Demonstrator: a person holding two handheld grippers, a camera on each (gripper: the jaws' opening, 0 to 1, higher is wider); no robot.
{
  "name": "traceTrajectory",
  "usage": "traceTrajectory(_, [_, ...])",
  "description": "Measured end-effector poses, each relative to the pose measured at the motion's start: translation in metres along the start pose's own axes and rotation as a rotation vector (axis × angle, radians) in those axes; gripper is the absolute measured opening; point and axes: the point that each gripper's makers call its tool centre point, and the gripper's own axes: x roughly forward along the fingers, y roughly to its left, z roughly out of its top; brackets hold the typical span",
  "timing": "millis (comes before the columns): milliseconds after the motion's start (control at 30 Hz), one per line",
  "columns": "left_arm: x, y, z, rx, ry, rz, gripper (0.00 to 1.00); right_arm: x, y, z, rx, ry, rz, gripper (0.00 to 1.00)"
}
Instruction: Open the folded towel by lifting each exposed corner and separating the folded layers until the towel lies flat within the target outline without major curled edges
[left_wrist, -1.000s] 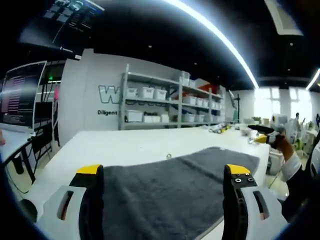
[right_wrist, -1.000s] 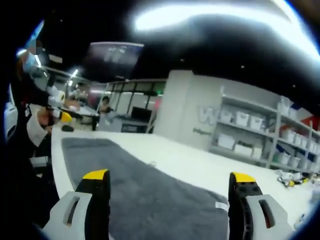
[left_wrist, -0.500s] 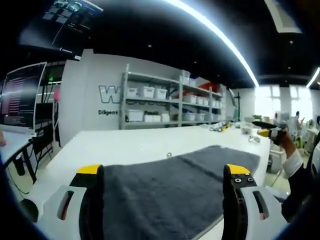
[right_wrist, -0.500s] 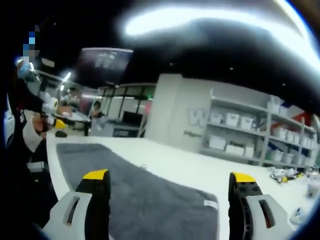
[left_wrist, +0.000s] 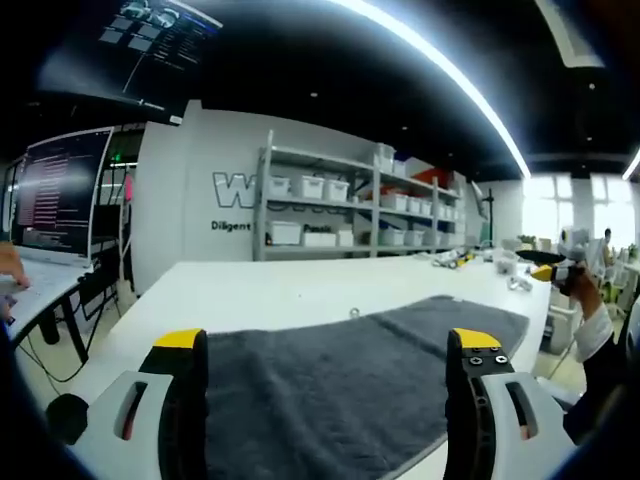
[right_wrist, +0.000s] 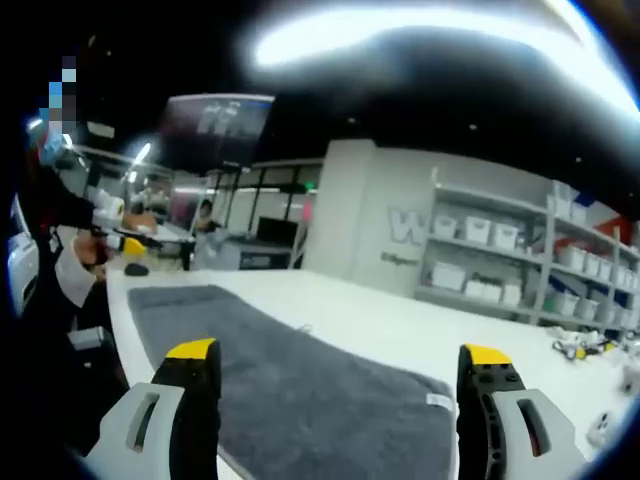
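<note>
Towel (left_wrist: 330, 385) spread on table (left_wrist: 240, 290), both grippers wide-jawed above it

Right claw (right_wrist: 338, 385): two grey jaws with black, yellow-tipped ends, set wide apart, nothing between them.
Towel (right_wrist: 300, 385): dark grey, spread along the near edge of the white worktop (right_wrist: 420, 335), one end running toward the worktop's far left corner; small white label (right_wrist: 437, 401) at its right end.
Left claw (right_wrist: 132, 243): yellow-tipped, held by a hand past the towel's far end; jaw state unclear.
Shelving (right_wrist: 500, 265): against the back wall, white bins.
</note>
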Motion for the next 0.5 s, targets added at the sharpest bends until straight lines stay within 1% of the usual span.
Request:
traceTrajectory(67, [0.000, 0.000, -0.001, 0.001, 0.008, 0.000, 0.98, 0.000, 0.001, -0.002, 0.003, 0.010, 0.005, 1.00])
traceTrajectory(133, [0.000, -0.003, -0.005, 0.016, 0.036, -0.009, 0.98, 0.000, 0.002, -0.005, 0.006, 0.029, 0.008, 1.00])
traceTrajectory(167, [0.000, -0.004, -0.006, 0.022, 0.040, -0.007, 0.98, 0.000, 0.002, -0.008, 0.009, 0.045, 0.007, 1.00])
traceTrajectory(300, [0.000, -0.004, -0.006, 0.033, 0.042, -0.001, 0.98, 0.000, 0.003, -0.012, 0.011, 0.068, 0.013, 1.00])
traceTrajectory(400, [0.000, -0.007, -0.007, 0.049, 0.056, -0.011, 0.98, 0.000, 0.003, -0.015, 0.022, 0.084, 0.010, 1.00])
traceTrajectory(500, [-0.001, -0.008, -0.007, 0.062, 0.062, -0.015, 0.98, 0.000, 0.004, -0.017, 0.016, 0.093, 0.012, 1.00])
